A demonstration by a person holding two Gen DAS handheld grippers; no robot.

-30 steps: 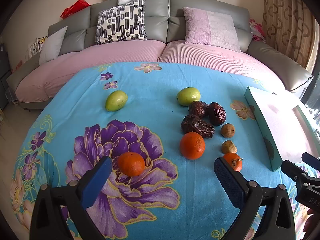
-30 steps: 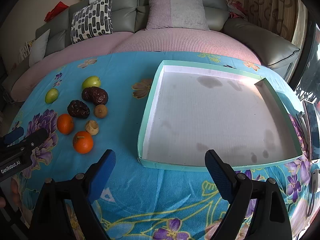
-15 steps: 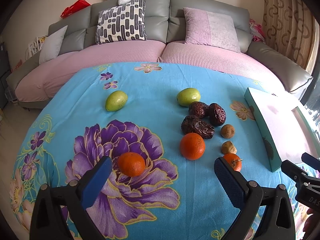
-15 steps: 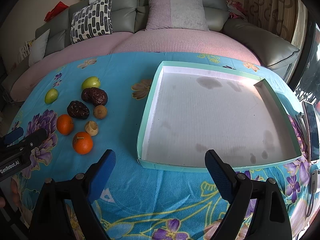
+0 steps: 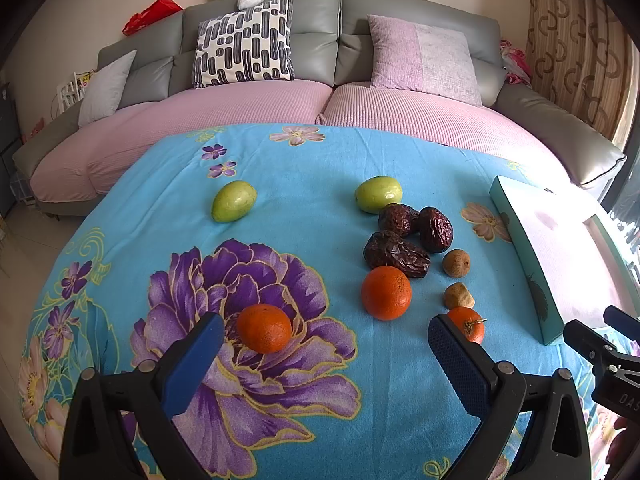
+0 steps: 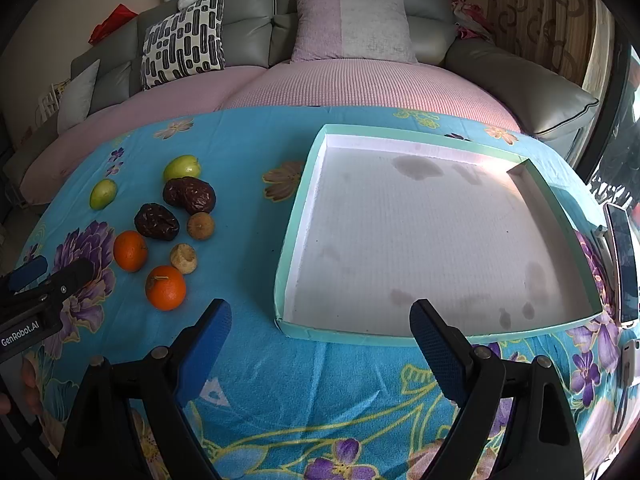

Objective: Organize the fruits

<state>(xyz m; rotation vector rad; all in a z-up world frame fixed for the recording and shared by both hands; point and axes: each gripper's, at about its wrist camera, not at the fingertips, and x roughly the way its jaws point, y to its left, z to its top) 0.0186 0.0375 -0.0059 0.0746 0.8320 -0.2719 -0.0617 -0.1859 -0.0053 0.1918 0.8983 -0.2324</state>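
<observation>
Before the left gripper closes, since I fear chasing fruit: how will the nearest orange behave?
The nearest orange looks round, so a nudge probably rolls it. The soft cloth may slow that. Its skin looks firm, likely tolerating the open left gripper.

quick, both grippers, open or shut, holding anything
Left gripper: open, holding nothing.
Right gripper: open, holding nothing.
</observation>
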